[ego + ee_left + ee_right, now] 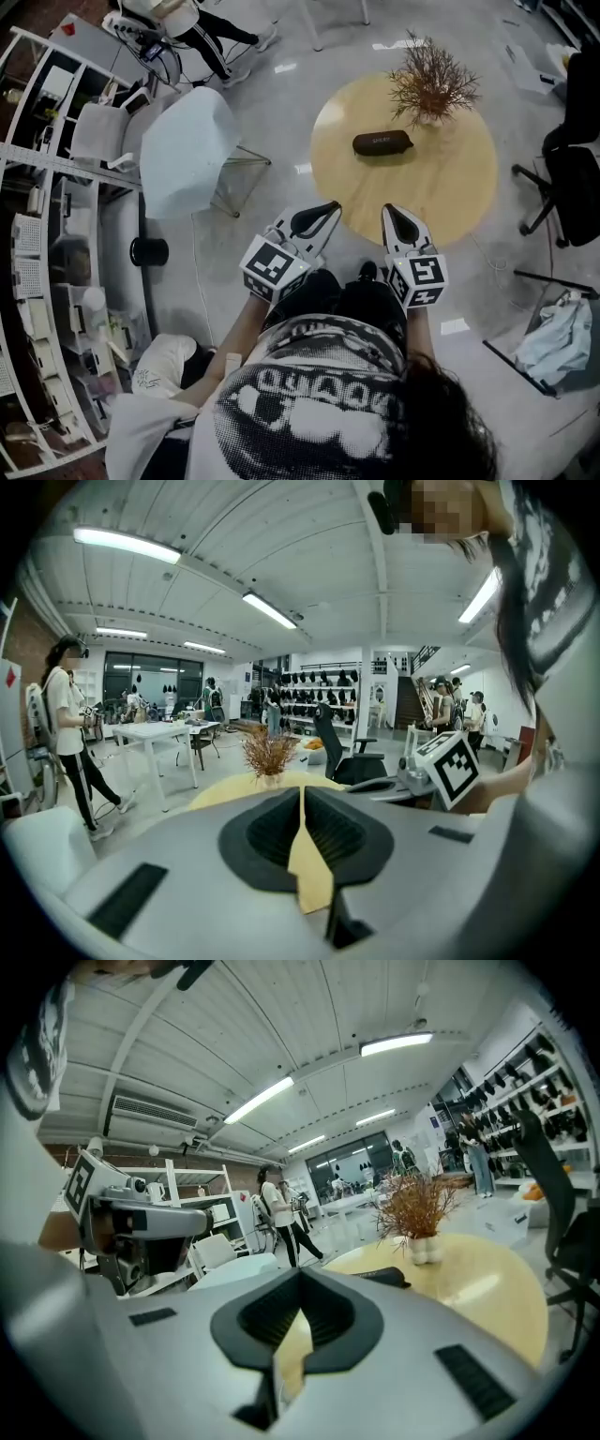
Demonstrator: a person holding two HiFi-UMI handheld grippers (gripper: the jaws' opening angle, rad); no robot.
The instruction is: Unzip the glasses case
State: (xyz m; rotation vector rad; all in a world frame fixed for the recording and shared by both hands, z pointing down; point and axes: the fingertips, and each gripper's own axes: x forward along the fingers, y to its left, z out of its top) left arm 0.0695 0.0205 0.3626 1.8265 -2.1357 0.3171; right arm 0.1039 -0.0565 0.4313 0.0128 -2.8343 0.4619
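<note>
Nearby, dried plant [431,80] flanks glasses case [382,142].

- Round light-wood table [450,187] in the upper centre-right of the head view, standing on glossy grey floor [281,112].
- Dark glasses case [382,142] lies flat on the top, toward its upper-left part.
- Vase of dried branches [429,84] stands upright near the table's upper edge, just right of the case and not touching it.
</note>
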